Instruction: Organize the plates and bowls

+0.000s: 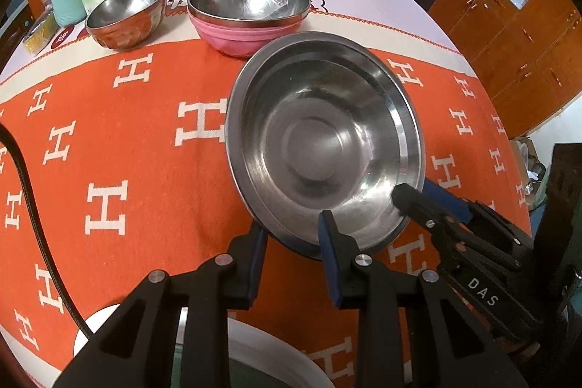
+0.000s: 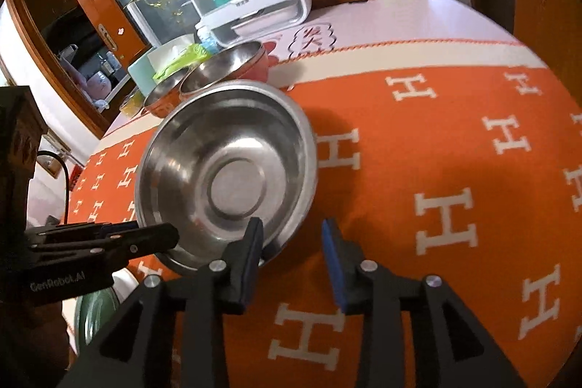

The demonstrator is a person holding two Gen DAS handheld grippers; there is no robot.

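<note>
In my left wrist view the wide shallow stainless-steel bowl (image 1: 313, 140) sits on the orange tablecloth patterned with white H letters (image 1: 127, 133), just in front of a pink bowl with a steel bowl nested in it (image 1: 247, 35) and a smaller copper-sided steel bowl (image 1: 127, 17). My left tongs (image 1: 291, 228) pinch its near rim, one pad outside the wall and one inside. My right tongs (image 1: 418, 191) reach the rim from the right. A white plate (image 1: 276, 351) peeks out beneath my left tongs. In my right wrist view the steel bowl (image 2: 225, 170) looks tipped toward me. My right tongs (image 2: 293, 228) stand spread, with the rim just inside the left pad and nothing pressed. My left tongs (image 2: 171, 237) come in from the left, closed on the rim. I judge this bowl light and rigid, but polished and slick, so it could pivot or slip from a one-sided pinch. The flat rolled rim is the best hold, with pads set square across it.
</note>
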